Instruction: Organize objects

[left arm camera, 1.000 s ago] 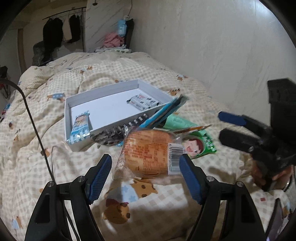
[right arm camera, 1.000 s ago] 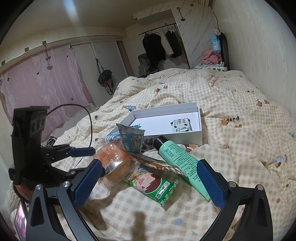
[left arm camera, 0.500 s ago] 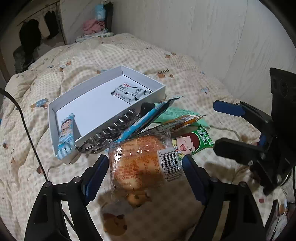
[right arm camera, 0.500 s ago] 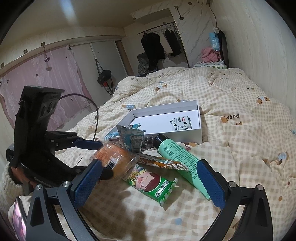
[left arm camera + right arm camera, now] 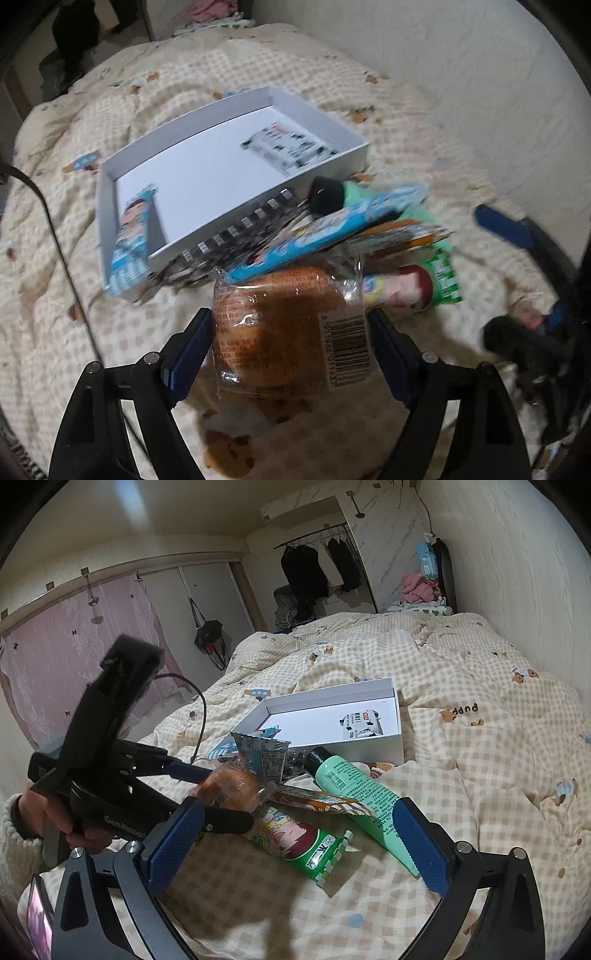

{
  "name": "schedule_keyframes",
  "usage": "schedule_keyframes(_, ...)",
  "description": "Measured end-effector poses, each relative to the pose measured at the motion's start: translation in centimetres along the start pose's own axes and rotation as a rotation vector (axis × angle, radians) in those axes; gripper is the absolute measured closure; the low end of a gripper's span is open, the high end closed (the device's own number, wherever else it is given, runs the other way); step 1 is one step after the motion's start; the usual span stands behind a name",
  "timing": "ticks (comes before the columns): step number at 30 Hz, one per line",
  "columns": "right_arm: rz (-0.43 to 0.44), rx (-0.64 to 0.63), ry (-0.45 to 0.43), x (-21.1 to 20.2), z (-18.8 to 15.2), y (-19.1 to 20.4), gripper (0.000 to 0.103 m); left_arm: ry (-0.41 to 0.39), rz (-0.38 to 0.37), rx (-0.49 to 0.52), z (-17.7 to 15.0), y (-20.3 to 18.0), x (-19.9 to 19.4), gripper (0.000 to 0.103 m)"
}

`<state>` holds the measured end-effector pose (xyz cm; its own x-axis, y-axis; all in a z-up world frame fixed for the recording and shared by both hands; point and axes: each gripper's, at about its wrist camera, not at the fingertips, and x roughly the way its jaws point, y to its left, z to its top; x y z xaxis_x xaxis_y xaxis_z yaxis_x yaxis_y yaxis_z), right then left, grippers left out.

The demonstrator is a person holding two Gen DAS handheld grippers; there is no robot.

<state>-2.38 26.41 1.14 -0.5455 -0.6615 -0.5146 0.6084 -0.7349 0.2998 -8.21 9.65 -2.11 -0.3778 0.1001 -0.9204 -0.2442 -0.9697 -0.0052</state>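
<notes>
My left tool (image 5: 290, 336) has its two blue pads (image 5: 190, 345) closed in against the sides of a wrapped bread bun (image 5: 280, 328), the clear wrapper pinched between them with the barcode facing up. From the right wrist view the bun (image 5: 227, 786) sits between the left tool's (image 5: 218, 794) fingers above the bed (image 5: 480, 775), at the near left edge of the pile of things.

My right tool (image 5: 291, 843) is spread wide and holds nothing; its pads (image 5: 417, 849) hover over the checked quilt near the pile. The left wrist view catches it at the far right (image 5: 509, 277), blurred, with its fingers well apart.

Just beyond the bun lies a green snack pack with a cartoon face (image 5: 299, 840), and to its right a mint-green tube with a black cap (image 5: 358, 786), its cap end pointing toward the white box (image 5: 397, 738). A flat orange-brown packet (image 5: 317, 801) lies across the tube and the green pack. A blue snack packet (image 5: 328, 229) leans over the heap, and a strip of dark sachets (image 5: 236, 232) rests against the near wall of the box.

The box (image 5: 192, 243) sits farther back on the bed. Inside it, a black-and-white packet (image 5: 360, 725) lies toward the right end, and a light blue packet (image 5: 133, 240) leans on the left rim.
</notes>
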Motion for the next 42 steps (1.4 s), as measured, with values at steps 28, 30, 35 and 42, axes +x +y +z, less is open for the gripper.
schedule_keyframes(28, -0.007, -0.010, 0.000, 0.1, 0.0, 0.2, 0.000, -0.485, -0.171, -0.361, -9.9, 6.2, -6.9, 0.028)
schedule_keyframes(30, -0.007, -0.010, 0.002, 0.1, -0.1, 0.2, 0.000, -0.530, -0.185, -0.344, -10.3, 6.0, -7.4, 0.028)
schedule_keyframes(35, -0.010, -0.008, 0.008, 0.1, -0.1, 0.2, 0.000, -0.613, -0.179, -0.299, -10.8, 5.3, -8.8, 0.028)
schedule_keyframes(42, -0.012, -0.009, 0.012, 0.3, -0.1, 0.3, 0.000, -0.628, -0.162, -0.283, -10.8, 4.9, -9.3, 0.028)
